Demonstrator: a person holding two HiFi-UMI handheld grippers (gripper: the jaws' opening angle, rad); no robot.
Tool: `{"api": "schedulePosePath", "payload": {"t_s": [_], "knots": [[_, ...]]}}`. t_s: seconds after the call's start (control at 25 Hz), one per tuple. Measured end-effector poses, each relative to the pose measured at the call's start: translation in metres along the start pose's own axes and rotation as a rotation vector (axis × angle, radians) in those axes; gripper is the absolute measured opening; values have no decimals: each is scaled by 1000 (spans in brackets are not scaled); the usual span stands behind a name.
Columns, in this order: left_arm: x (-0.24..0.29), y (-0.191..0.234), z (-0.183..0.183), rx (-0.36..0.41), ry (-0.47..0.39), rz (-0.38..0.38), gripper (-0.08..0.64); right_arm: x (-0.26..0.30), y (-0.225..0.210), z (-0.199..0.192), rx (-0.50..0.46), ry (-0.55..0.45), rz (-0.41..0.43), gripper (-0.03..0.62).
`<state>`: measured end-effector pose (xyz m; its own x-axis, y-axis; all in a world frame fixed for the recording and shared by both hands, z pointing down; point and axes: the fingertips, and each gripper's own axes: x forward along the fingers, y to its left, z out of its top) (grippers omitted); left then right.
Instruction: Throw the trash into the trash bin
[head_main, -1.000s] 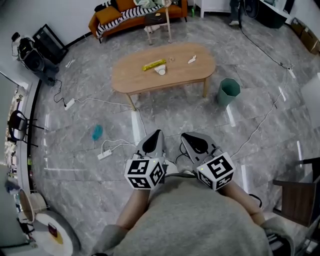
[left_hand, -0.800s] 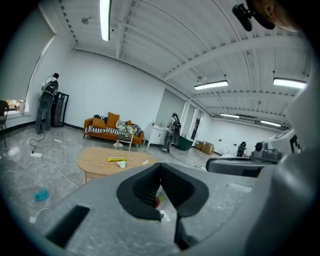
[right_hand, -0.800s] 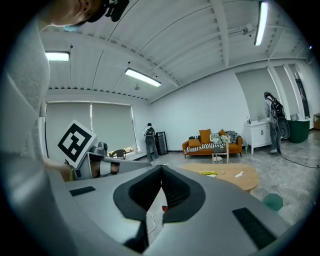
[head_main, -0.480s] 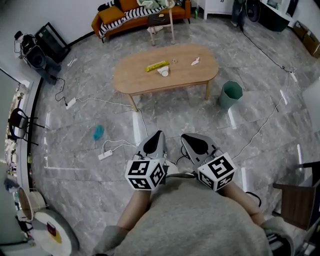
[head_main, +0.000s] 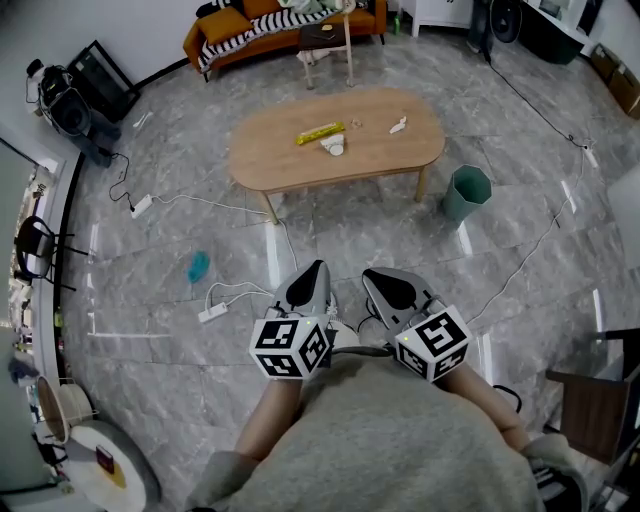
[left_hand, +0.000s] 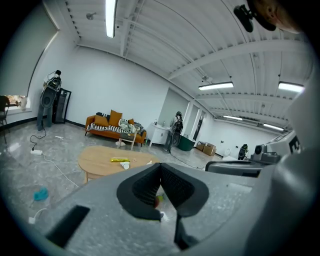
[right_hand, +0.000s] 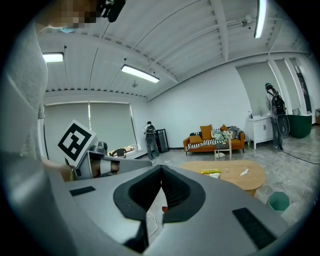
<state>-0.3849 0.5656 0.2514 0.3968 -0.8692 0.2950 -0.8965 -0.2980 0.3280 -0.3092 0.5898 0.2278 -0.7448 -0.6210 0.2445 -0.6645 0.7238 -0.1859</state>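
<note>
Trash (head_main: 319, 133) on counter (head_main: 270, 165), out of my reach | bin (head_main: 467, 193) beside it | my left claw (left_hand: 160, 167) and right claw (right_hand: 161, 171) clenched empty, held close: nothing to grab yet

The trash bin (head_main: 467, 193) is a small teal-green tub, upright and open at the top. It stands on the floor just off the right end of the oval wooden table (head_main: 270, 160), near that end's front leg. Three pieces of trash lie on the tabletop. A long yellow wrapper (head_main: 320, 133) lies flat near the table's middle. A white crumpled piece (head_main: 334, 147) sits just beside it, toward the front edge. A small white scrap (head_main: 398, 125) lies nearer the right end, apart from the other two. A blue-green scrap (head_main: 197, 265) lies on the floor, well off the table's front left.
</note>
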Motion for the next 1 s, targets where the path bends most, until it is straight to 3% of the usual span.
{"api": "schedulePosePath", "payload": {"t_s": [1.0], "knots": [[66, 98, 53, -39, 14, -10, 11, 122, -33, 35, 14, 31, -7, 8]]}}
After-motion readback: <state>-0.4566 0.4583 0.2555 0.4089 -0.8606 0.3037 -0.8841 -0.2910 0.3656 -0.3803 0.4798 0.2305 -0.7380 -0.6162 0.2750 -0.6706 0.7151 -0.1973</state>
